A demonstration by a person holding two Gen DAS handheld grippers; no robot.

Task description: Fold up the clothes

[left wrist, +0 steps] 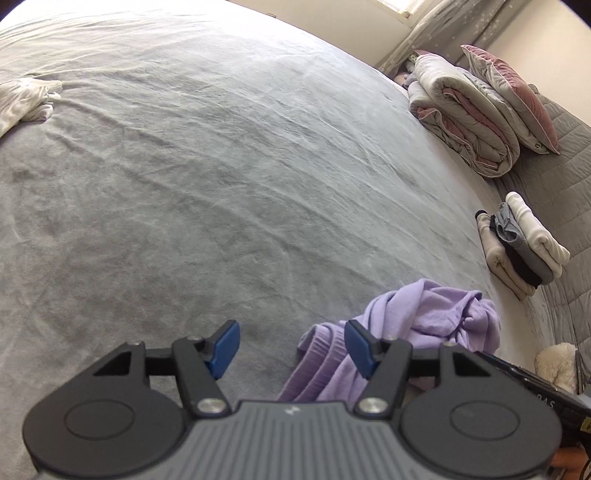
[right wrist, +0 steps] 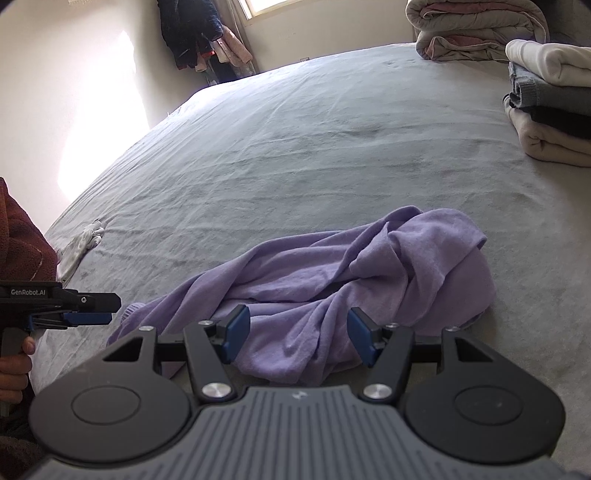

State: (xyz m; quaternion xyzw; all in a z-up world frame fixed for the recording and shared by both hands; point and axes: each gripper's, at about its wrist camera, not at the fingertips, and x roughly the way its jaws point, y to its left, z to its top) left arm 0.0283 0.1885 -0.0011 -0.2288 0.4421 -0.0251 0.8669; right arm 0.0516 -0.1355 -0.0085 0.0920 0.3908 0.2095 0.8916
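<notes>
lavender garment (right wrist: 332, 280) lies crumpled on the bed (right wrist: 295, 147), its long axis running left to right, directly ahead of the empty, spread right hand-held gripper (right wrist: 298, 338), while the spread left hand-held gripper (left wrist: 291, 349) sits off its left end.

Grey bed (right wrist: 314, 147) fills the view, sheet lightly creased. Crumpled purple garment (right wrist: 351, 280) lies at six o'clock, a white garment (right wrist: 83, 242) at nine o'clock near the edge. Folded stack of clothes (right wrist: 550, 107) sits at two o'clock, rolled quilt (right wrist: 476, 29) at one.
</notes>
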